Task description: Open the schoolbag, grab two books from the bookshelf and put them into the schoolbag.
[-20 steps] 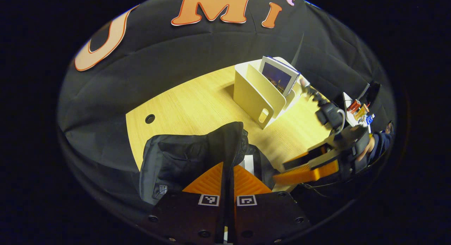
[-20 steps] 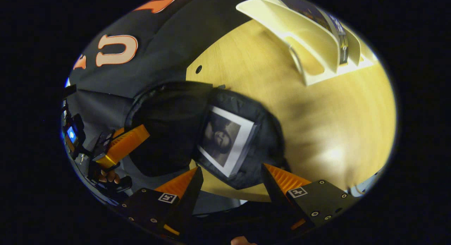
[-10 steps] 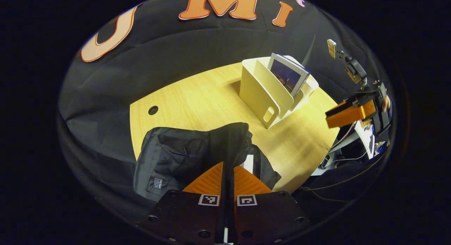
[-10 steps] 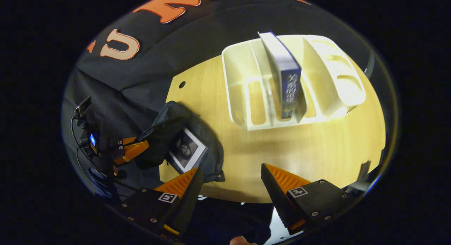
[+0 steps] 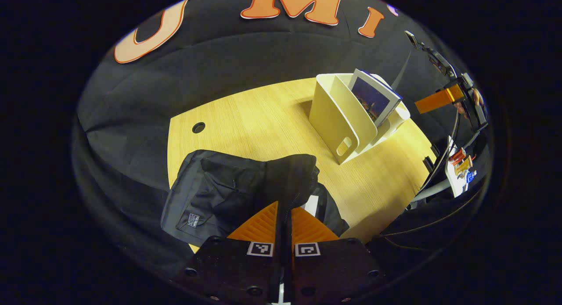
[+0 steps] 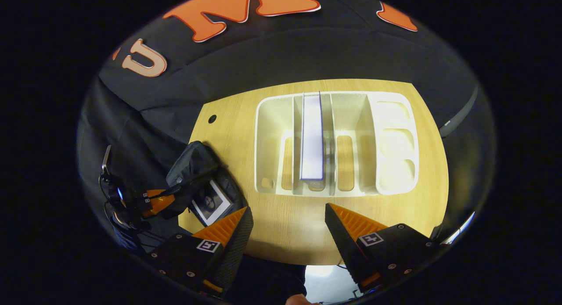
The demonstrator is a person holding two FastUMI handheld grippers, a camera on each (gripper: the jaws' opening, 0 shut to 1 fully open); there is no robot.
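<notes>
Schoolbag (image 5: 228, 191) flap: soft black fabric

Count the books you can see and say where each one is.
2. One book stands upright in a middle slot of the rack. The other book lies inside the open bag, cover up. More could be hidden deeper in the bag.

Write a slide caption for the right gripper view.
Open right gripper above the white bookshelf holding one upright book; another book lies in the schoolbag.
</notes>
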